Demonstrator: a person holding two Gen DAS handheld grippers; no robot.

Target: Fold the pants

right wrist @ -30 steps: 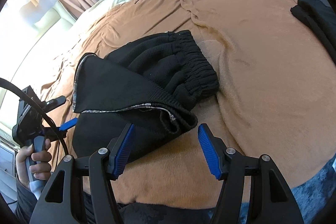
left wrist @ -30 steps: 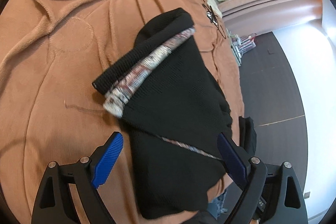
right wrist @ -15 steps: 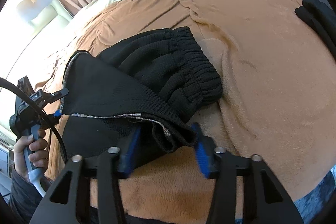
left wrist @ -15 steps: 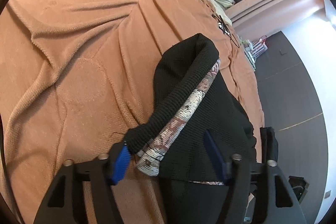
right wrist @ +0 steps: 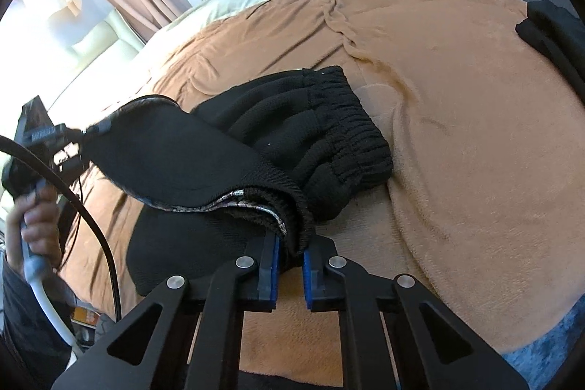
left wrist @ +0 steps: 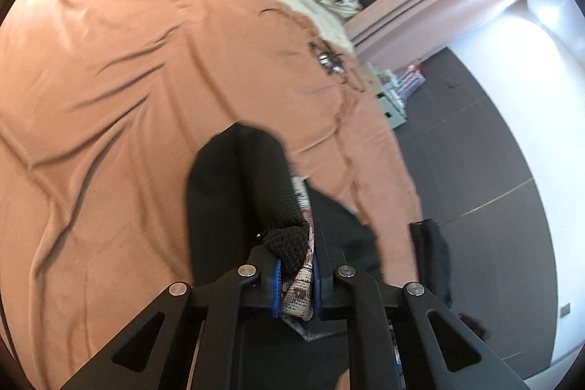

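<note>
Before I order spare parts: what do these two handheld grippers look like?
Both the left gripper and right gripper have black open-frame linkages with silver pivot bolts and blue ribbed pads. A black cable runs past the left one's pale handle.

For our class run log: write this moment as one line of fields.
left gripper: shut on pants hem, jaws just closed | right gripper: shut on pants hem, jaws just closed | pants: partly on orange blanket

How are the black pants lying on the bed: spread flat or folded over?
Folded over: the black pants lie doubled in layers on the blanket, elastic waistband bunched on top.
</note>
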